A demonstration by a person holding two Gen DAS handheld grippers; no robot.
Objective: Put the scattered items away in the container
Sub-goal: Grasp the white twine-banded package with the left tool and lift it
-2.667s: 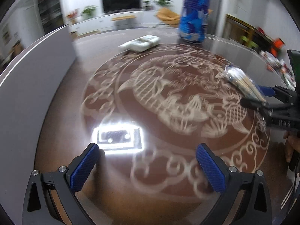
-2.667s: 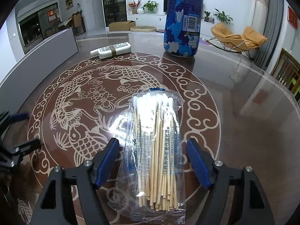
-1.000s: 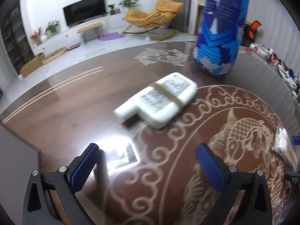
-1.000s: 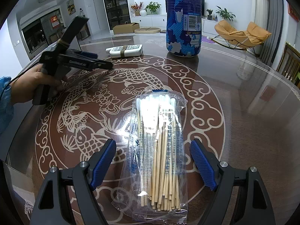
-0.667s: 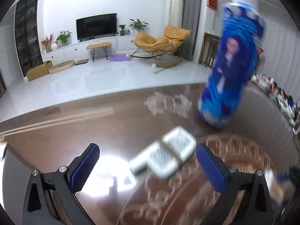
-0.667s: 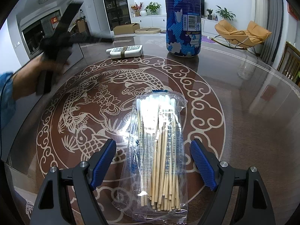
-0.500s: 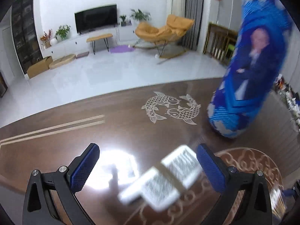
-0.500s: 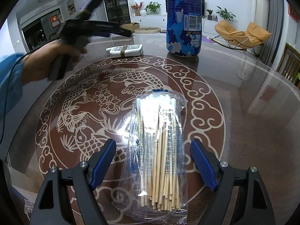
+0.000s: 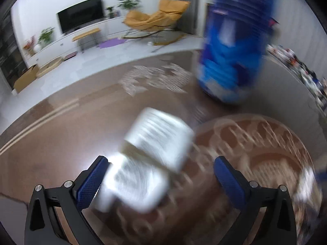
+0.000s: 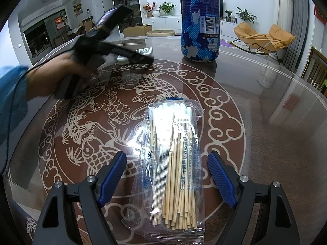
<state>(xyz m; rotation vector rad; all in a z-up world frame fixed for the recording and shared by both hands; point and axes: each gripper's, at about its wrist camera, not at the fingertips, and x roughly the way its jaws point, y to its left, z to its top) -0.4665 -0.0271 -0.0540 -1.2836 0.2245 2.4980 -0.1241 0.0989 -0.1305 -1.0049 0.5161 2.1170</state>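
A white banded bundle of flat packs (image 9: 151,159) lies on the brown table, blurred by motion. My left gripper (image 9: 161,183) is open, its blue pads either side of the bundle's near end. In the right wrist view the left gripper (image 10: 143,58) reaches over the bundle (image 10: 143,52). A clear bag of cotton swabs (image 10: 171,153) lies flat between the pads of my open right gripper (image 10: 167,177). A tall blue and white container (image 10: 199,20) stands upright at the far side; it also shows in the left wrist view (image 9: 233,45).
The round table (image 10: 265,122) has a glossy top with a pale fish pattern. My left hand and blue sleeve (image 10: 12,94) reach in from the left. Chairs and a TV unit stand beyond the table.
My left gripper has moved across the table and down onto the white bundle, which now sits between its pads. The right gripper and the swab bag have stayed still.
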